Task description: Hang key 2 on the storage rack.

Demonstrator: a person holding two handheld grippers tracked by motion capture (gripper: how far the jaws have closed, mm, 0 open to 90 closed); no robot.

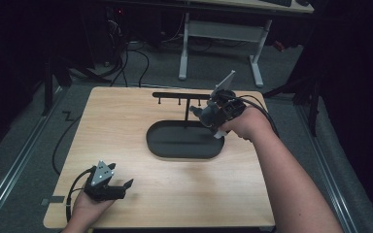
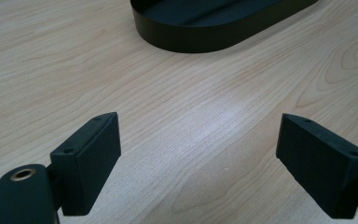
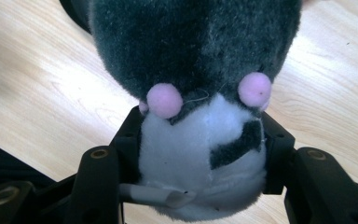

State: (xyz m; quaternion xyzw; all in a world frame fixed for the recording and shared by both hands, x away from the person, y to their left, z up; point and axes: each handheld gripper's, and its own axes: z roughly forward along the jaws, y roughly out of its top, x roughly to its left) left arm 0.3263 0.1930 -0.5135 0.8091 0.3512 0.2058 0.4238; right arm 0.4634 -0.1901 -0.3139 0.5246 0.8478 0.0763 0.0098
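Two grippers inspected at wooden table (image 1: 126, 136).
Right gripper (image 1: 212, 115) clamped on grey-and-white plush toy (image 3: 200, 93), held above black oval tray (image 1: 184, 145) near 1 o'clock. Left gripper (image 1: 110, 184) rested at 7 o'clock, jaws wide, empty. Judged risk: soft pile compressing, toy slipping free.

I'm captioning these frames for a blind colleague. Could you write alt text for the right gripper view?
A grey and white plush toy with two small pink pom-poms is clamped between the black jaws of the right gripper, held above a light wooden table. A small white tag pokes out at its lower end.
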